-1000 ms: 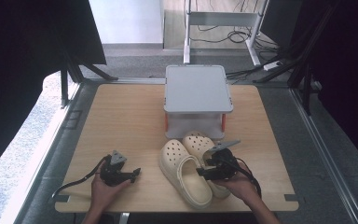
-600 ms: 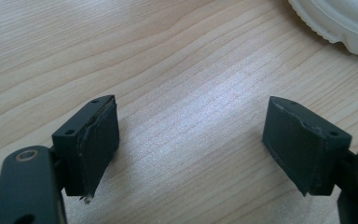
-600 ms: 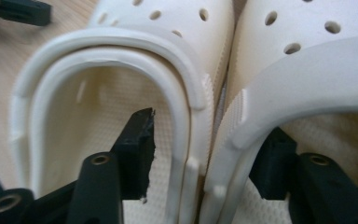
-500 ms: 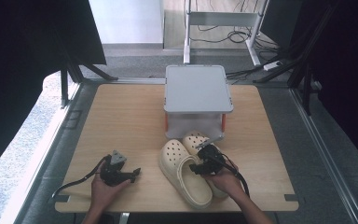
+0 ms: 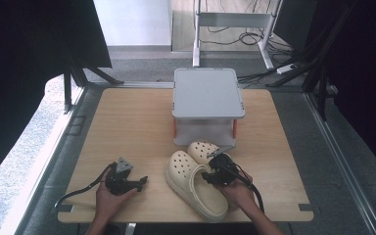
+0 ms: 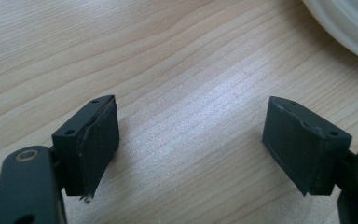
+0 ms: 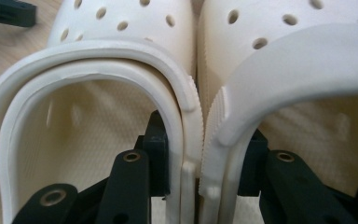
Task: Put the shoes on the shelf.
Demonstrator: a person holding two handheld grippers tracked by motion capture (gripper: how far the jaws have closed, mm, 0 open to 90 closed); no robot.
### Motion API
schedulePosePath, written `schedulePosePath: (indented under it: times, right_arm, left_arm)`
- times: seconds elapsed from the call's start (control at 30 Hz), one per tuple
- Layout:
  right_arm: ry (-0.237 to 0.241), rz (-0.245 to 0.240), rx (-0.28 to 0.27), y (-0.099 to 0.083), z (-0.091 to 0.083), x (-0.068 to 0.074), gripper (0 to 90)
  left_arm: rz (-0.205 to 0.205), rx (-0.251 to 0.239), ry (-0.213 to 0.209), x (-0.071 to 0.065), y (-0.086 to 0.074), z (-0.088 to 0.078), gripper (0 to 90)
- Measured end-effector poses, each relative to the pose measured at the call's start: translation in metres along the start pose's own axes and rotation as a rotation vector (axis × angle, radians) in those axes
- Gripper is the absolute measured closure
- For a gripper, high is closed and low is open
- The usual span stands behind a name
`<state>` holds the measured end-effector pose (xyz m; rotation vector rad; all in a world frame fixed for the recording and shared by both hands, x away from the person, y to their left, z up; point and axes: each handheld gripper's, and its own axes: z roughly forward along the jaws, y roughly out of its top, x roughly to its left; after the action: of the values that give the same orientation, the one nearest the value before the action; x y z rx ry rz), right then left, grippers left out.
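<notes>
Two cream perforated clogs lie side by side on the wooden table, the left clog (image 5: 191,183) (image 7: 121,28) nearer me and the right clog (image 5: 201,148) (image 7: 279,56) partly under my right hand. My right gripper (image 5: 214,174) (image 7: 204,163) has one jaw inside each clog. Its jaws have just been closing, and the pads now squeeze the two neighbouring side walls together. My left gripper (image 5: 139,182) (image 6: 191,144) rests low over bare wood at the front left, open, with nothing between its jaws. A clog's rim (image 6: 349,23) shows at the upper right of the left gripper view.
A grey flat-topped stand (image 5: 207,93) on orange legs sits at the back middle of the table (image 5: 127,127), just beyond the clogs' toes. Cables trail from both grippers toward the front edge. Black frames and floor cables surround the table.
My right gripper has moved left and down into the clogs' openings and its jaws have drawn together on their inner walls. The left hand has stayed put.
</notes>
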<state>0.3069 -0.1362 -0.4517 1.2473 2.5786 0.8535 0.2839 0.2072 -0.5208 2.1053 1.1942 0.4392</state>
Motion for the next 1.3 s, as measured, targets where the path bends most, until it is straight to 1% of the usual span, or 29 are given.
schedulePosePath:
  times: [0.2, 0.3, 0.33, 0.5, 0.67, 0.77, 0.87, 0.97, 1.1, 1.13, 1.2, 1.23, 1.3]
  right_arm:
    - [0.034, -0.037, -0.025, -0.006, -0.016, 0.003, 65.4]
    - [0.079, -0.056, -0.035, -0.008, -0.025, 0.001, 65.3]
    - [0.085, -0.057, -0.041, -0.009, -0.028, 0.0, 65.4]
    - [0.095, -0.078, -0.049, -0.01, -0.038, -0.002, 65.4]
    - [0.115, -0.093, -0.076, -0.009, -0.051, -0.002, 65.3]
    - [0.137, -0.108, -0.087, -0.007, -0.059, -0.003, 65.3]
    - [0.154, -0.141, -0.089, -0.003, -0.065, -0.003, 65.3]
    - [0.17, -0.161, -0.1, 0.002, -0.072, -0.002, 65.4]
    - [0.169, -0.165, -0.111, 0.008, -0.081, 0.0, 65.3]
    - [0.167, -0.177, -0.121, 0.01, -0.085, 0.0, 65.3]
    - [0.17, -0.181, -0.126, 0.013, -0.09, 0.001, 65.3]
    - [0.173, -0.192, -0.134, 0.016, -0.095, 0.002, 65.3]
    - [0.177, -0.2, -0.144, 0.019, -0.101, 0.003, 65.3]
  left_arm:
    - [0.0, 0.0, -0.001, 0.0, 0.0, 0.0, 19.0]
    - [0.0, 0.0, -0.001, 0.0, 0.0, 0.0, 19.0]
    - [0.0, 0.0, 0.0, 0.0, 0.0, 0.0, 19.0]
    - [-0.001, 0.0, 0.0, 0.0, 0.0, 0.0, 19.1]
    - [-0.001, 0.0, 0.001, 0.0, 0.0, 0.0, 19.1]
    - [-0.001, 0.0, 0.001, 0.0, 0.0, 0.0, 19.1]
    - [0.0, 0.0, 0.001, 0.0, 0.0, 0.0, 19.1]
    - [0.0, 0.0, 0.001, 0.0, 0.0, 0.0, 19.1]
    - [0.0, 0.002, 0.0, 0.0, 0.0, 0.0, 19.1]
    - [-0.001, 0.001, 0.0, 0.0, 0.0, 0.0, 19.1]
    - [-0.003, -0.001, 0.001, 0.0, 0.0, 0.001, 19.1]
    - [-0.002, -0.001, 0.001, 0.0, 0.0, 0.0, 19.1]
    - [-0.002, -0.001, 0.001, 0.0, 0.0, 0.0, 19.1]
